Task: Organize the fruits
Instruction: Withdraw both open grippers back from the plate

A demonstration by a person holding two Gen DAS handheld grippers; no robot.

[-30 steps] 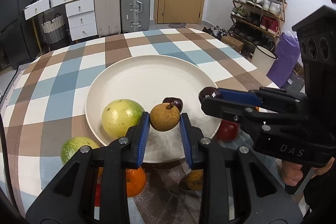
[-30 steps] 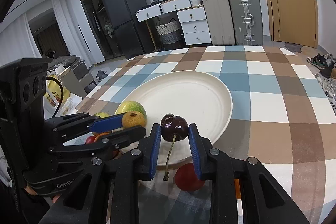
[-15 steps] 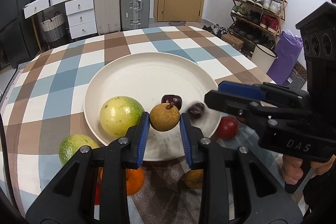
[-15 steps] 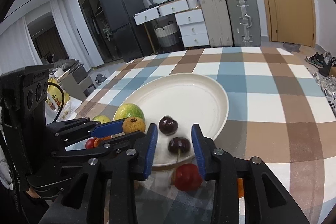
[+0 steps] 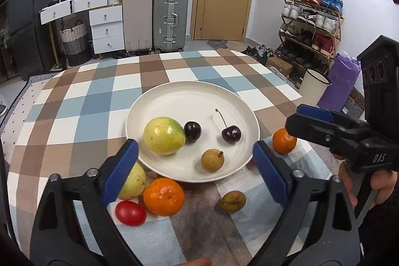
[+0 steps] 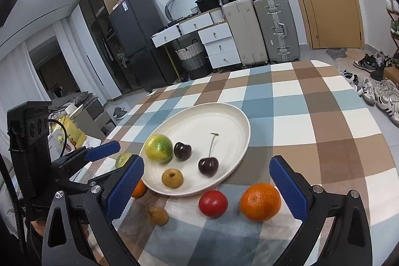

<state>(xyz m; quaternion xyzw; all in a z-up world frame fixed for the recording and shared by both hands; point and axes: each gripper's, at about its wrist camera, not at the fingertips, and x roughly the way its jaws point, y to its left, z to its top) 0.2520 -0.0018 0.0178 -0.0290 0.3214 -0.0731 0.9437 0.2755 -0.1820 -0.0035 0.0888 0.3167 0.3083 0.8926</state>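
On the checked desk (image 5: 82, 101) the cream plate (image 5: 192, 96) holds a yellow-green citrus (image 5: 163, 135), a brown longan, as best I can judge (image 5: 212, 160), and two dark cherries (image 5: 231, 133). Just off the plate's near rim lie another green fruit (image 5: 136, 181), two oranges (image 5: 163, 196), a red tomato (image 5: 130, 213) and a second longan (image 5: 233, 201). The left gripper (image 5: 195, 171) and right gripper (image 6: 207, 187) hover near that rim, jaws opening with nothing gripped; the oranges should be firm, best pinched across the middle, the tomato soft and slippery.

Home: suitcases (image 5: 154, 16), shoe rack (image 5: 311, 24) (fridge (image 6: 129, 41) too).
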